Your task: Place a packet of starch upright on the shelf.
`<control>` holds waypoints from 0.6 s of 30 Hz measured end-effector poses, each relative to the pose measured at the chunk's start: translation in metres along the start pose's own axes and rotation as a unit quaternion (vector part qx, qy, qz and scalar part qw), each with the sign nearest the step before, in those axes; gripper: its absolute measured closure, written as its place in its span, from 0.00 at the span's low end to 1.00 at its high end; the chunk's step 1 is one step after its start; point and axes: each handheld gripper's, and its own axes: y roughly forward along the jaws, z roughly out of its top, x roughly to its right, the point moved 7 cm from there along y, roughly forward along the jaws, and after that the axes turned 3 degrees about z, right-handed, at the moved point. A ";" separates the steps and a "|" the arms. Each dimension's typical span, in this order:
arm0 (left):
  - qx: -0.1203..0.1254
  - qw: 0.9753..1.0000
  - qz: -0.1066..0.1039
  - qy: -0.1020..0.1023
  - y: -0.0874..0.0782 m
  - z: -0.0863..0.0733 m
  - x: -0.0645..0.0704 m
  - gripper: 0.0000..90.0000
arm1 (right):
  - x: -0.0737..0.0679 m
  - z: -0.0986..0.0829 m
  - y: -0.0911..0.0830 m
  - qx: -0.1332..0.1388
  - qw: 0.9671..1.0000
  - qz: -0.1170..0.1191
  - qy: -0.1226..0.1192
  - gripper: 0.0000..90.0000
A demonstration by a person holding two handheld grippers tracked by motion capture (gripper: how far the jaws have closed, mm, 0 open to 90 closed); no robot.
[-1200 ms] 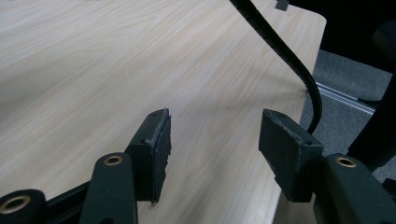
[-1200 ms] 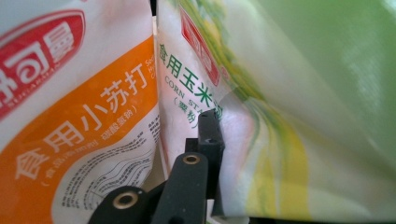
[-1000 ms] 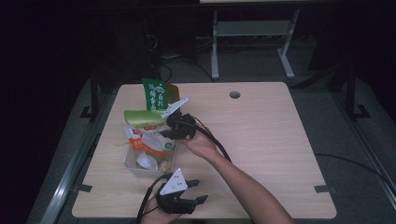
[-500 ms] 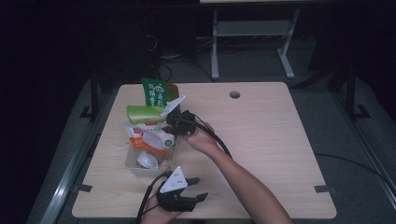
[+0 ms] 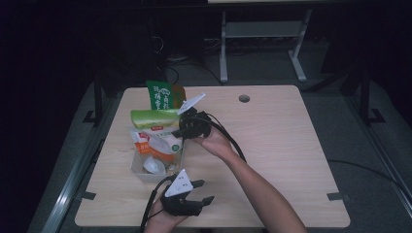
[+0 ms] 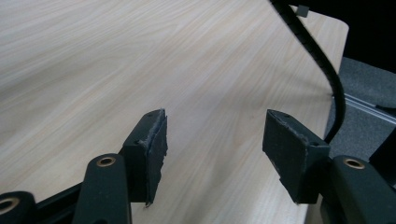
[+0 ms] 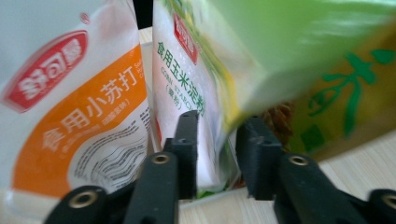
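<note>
Light wooden worktop (image 5: 291, 160) under dim light, with a round cable hole (image 5: 244, 98) near the far edge.

Left tool (image 5: 188, 200) at the near edge, gripped by a hand, grey three-cornered plate on top, cable trailing off toward the person. In the left gripper view, left tool (image 6: 212, 154) with jaws spread wide, nothing between them, only bare wood grain behind; black ribbed cable (image 6: 322, 60) curving down the right side of that view.

Right tool (image 5: 182, 127) reached out over the left half of the worktop, held in the right hand (image 5: 214, 141), pointed at the packets. In the right gripper view, right tool (image 7: 215, 154) clamped on the lower edge of a green-and-white corn starch bag (image 7: 187, 79), one jaw on each face, pads pressing the film.

Corn starch bag (image 5: 153, 118) lying across the top of a clear plastic bin (image 5: 141, 171), apparently lifted clear of its rim. Orange-and-white baking soda bag (image 5: 158, 145) standing in the bin just beside it; same baking soda bag (image 7: 70, 116) large at the left of the right gripper view. White round object (image 5: 155, 166) lower in the bin, too unclear to name. Green pouch (image 5: 163, 95) with Chinese lettering upright behind the bin, toward the far edge; its yellow-green face (image 7: 345, 107) visible behind the starch bag.
</note>
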 end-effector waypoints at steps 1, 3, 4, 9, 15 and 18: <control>-0.001 1.000 0.002 -0.001 0.000 0.000 -0.001 0.43 | 0.000 -0.001 -0.004 0.003 1.000 0.003 -0.001 0.73; -0.002 1.000 0.004 -0.004 0.001 0.000 -0.001 0.42 | 0.000 -0.002 -0.010 0.004 1.000 0.003 0.003 0.68; -0.002 1.000 0.005 -0.004 0.001 0.000 -0.002 0.42 | 0.000 -0.004 -0.014 0.004 1.000 0.002 0.005 0.67; -0.004 1.000 0.008 -0.001 0.003 0.001 -0.003 0.41 | 0.003 -0.013 -0.029 0.006 1.000 -0.002 0.011 0.61; -0.002 1.000 0.010 -0.001 0.003 0.002 -0.006 0.40 | 0.005 -0.021 -0.043 0.008 1.000 -0.005 0.030 0.57; -0.001 1.000 0.010 -0.004 0.003 0.003 -0.007 0.40 | 0.008 -0.026 -0.050 0.009 1.000 -0.006 0.028 0.55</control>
